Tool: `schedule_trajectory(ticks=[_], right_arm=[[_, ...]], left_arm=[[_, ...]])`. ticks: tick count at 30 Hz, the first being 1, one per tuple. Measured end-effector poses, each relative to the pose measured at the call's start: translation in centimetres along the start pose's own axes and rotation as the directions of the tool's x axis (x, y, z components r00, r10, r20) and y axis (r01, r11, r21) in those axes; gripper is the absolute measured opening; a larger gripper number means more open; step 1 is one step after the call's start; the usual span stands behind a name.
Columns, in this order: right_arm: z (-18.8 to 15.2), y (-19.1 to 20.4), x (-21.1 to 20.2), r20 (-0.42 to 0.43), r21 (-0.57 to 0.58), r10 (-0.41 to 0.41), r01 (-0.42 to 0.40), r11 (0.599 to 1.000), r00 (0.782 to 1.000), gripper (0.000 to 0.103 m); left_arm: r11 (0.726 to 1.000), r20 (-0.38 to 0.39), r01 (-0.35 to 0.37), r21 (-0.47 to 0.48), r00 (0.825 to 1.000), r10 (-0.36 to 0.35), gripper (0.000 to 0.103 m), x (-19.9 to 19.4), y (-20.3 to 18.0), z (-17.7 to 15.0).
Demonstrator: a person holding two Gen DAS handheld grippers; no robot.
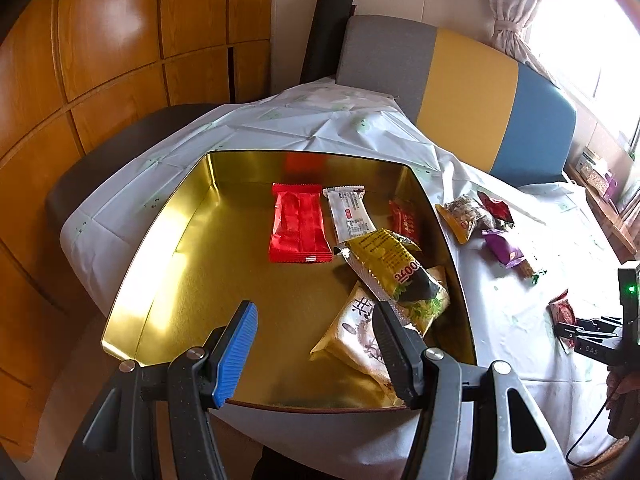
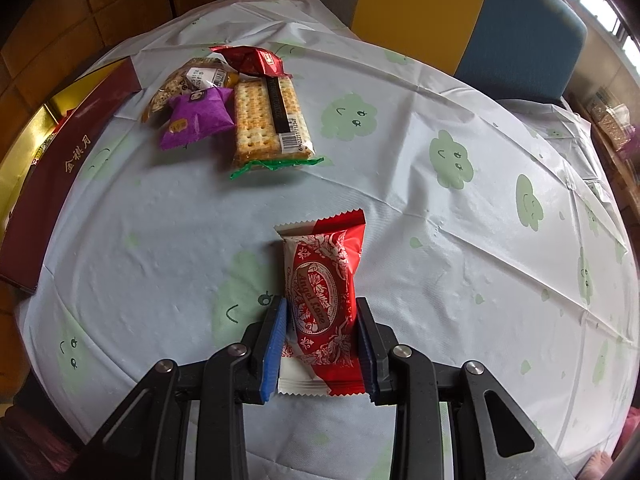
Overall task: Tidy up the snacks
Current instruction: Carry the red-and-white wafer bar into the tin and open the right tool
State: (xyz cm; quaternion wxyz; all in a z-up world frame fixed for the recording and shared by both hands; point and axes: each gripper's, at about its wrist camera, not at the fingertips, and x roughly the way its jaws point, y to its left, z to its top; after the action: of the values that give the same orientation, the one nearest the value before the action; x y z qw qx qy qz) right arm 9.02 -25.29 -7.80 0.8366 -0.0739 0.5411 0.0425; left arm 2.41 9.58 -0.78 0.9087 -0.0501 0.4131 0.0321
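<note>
A round table under a pale tablecloth (image 2: 400, 200) printed with green cloud faces fills both views, and the gold tin (image 1: 168, 248), a wide shallow box with a dark red outer wall, serves as the landmark on it. Beyond the tin stand a bench back (image 1: 452, 92) in grey, yellow and blue blocks, wood wall panels (image 1: 100, 60) to one side, and a curtained window (image 1: 516, 8) to the other. Inside the tin lie a plain red packet (image 1: 298, 228), a white bar (image 1: 350, 216), a small red pack (image 1: 404, 222) against the side wall, a yellow bag (image 1: 394, 268) and a cream pouch (image 1: 356, 336). Just outside the tin sits a loose cluster: a purple pouch (image 2: 198, 118), a cracker pack (image 2: 268, 120), a nut bag (image 2: 180, 80) and a dark red wrapper (image 2: 250, 60). Well apart from the tin, near the table's front edge, the red-and-white snack (image 2: 322, 300) (its label seems to read "Angel Love", though the print is warped) lies on the cloth. The right gripper (image 2: 322, 320) points steeply down at it, its pads pinching the wrapper from both sides. The left gripper (image 1: 316, 332) tilts down over the tin's near corner, fingers spread wide with nothing between them.
</note>
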Motion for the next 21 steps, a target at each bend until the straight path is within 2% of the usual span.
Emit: schedule_trajectory(ticks=[5,10,15,21], right_arm=[[0.4,-0.3,-0.9,0.015,0.046,0.028,-0.028,0.999,1.0,0.028],[2.2,1.1,-4.5,0.109,0.066,0.117,-0.125,0.99,0.987,0.028],[5.3,6.7,-7.3,0.161,-0.041,0.248,-0.244,0.969,0.955,0.028],[8.6,16.3,-8.0,0.145,-0.181,0.405,-0.378,0.908,0.903,0.028]], left_arm=[[1.0,0.0,0.007,-0.008,1.0,-0.007,0.061,0.0,0.4,-0.1],[1.0,0.013,0.003,-0.028,1.0,-0.002,0.061,-0.1,1.5,-0.1],[0.996,0.017,-0.018,-0.085,1.0,0.02,0.061,-0.1,3.3,-0.1],[0.989,0.023,-0.055,-0.139,0.998,0.059,0.061,-0.5,5.7,-0.2]])
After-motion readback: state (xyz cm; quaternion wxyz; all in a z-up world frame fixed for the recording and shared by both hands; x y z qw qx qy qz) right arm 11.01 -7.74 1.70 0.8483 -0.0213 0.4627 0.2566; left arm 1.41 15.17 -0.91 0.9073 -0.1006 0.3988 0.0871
